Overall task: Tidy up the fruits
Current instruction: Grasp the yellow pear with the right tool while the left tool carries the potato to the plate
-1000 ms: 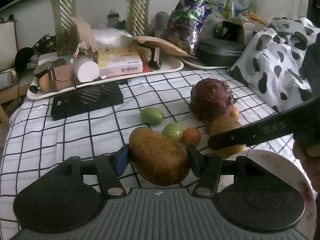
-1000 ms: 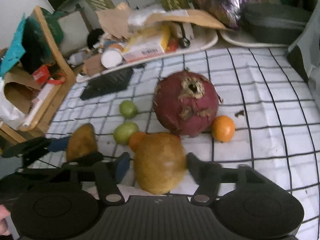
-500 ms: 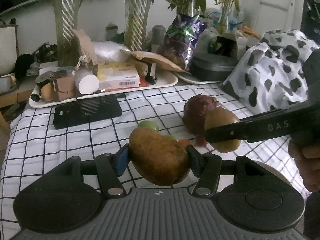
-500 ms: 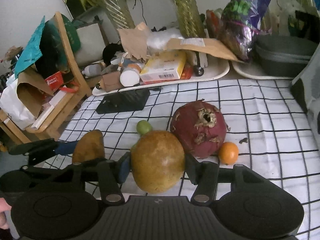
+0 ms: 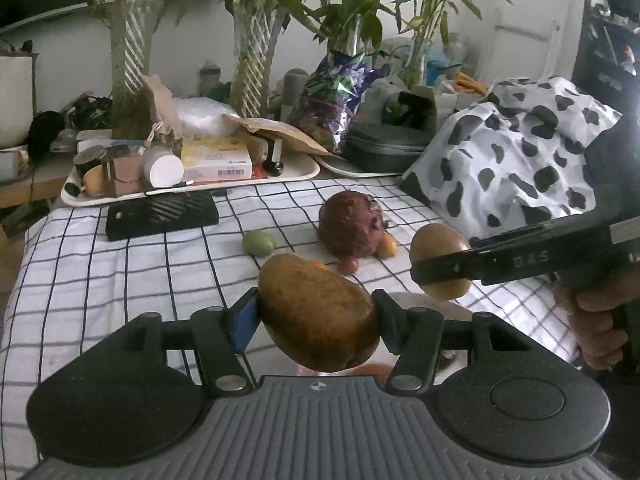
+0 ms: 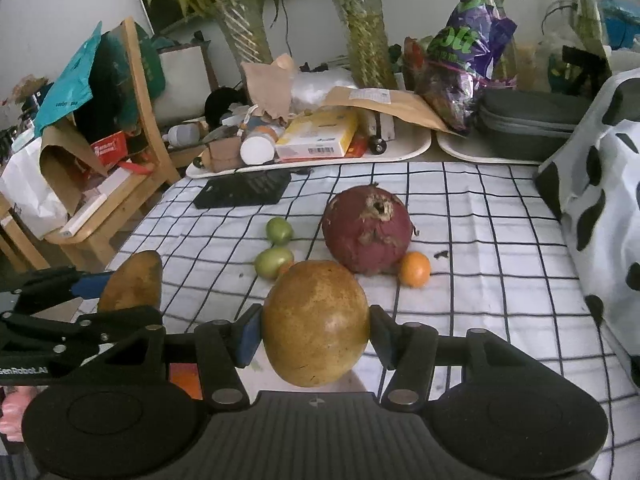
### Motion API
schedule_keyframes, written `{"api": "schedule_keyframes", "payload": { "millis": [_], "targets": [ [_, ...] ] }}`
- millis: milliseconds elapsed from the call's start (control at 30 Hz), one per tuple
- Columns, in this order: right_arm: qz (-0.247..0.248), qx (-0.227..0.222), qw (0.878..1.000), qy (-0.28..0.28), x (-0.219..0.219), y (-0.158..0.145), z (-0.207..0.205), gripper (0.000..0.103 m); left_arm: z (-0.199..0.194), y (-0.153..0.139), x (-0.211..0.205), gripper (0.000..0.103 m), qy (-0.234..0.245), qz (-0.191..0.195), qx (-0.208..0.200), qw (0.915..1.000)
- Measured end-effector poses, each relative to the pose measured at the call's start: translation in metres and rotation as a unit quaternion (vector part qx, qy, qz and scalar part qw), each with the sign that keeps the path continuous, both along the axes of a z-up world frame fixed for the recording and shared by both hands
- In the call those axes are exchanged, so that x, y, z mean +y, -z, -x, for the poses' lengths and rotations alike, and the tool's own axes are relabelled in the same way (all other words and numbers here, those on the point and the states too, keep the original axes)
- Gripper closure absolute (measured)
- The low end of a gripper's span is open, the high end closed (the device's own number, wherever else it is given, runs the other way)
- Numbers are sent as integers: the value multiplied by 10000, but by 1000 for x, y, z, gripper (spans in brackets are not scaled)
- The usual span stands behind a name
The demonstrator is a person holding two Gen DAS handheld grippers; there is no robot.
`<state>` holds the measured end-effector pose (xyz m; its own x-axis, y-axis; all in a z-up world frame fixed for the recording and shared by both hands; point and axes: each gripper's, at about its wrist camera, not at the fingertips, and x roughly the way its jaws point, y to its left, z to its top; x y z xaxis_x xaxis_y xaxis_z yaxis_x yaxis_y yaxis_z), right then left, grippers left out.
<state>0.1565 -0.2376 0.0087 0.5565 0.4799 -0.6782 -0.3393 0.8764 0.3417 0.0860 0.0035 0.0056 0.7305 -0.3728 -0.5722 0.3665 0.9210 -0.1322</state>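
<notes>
My left gripper (image 5: 314,314) is shut on a brown oblong fruit (image 5: 318,312) and holds it above a white plate (image 5: 448,310) at the table's near edge. My right gripper (image 6: 316,330) is shut on a round yellow-brown fruit (image 6: 316,322), also held above the table; it shows in the left wrist view (image 5: 440,258). On the checked cloth lie a large dark red fruit (image 6: 366,228), a small orange fruit (image 6: 415,269) and two green fruits (image 6: 279,230) (image 6: 274,262). A small red fruit (image 5: 348,265) lies by the red one.
A black flat object (image 6: 244,190) lies behind the fruits. White trays (image 6: 404,152) of boxes and jars stand at the back with plant vases (image 6: 366,46). A cow-print cloth (image 6: 608,184) covers the right side. A wooden chair (image 6: 140,92) stands left of the table.
Both grippers have risen and drawn back toward the near edge, each carrying its fruit. The fruits on the cloth have not moved.
</notes>
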Motion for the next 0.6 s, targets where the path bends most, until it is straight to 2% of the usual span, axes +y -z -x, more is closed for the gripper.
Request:
{"api": "schedule_keyframes", "payload": {
  "millis": [433, 600],
  "targets": [
    [103, -32, 9999, 0, -4, -9, 51, 45, 57, 4, -12, 46, -175, -39, 340, 9993],
    [93, 17, 9999, 50, -8, -11, 64, 45, 66, 14, -22, 46, -174, -74, 687, 9975]
  ]
}}
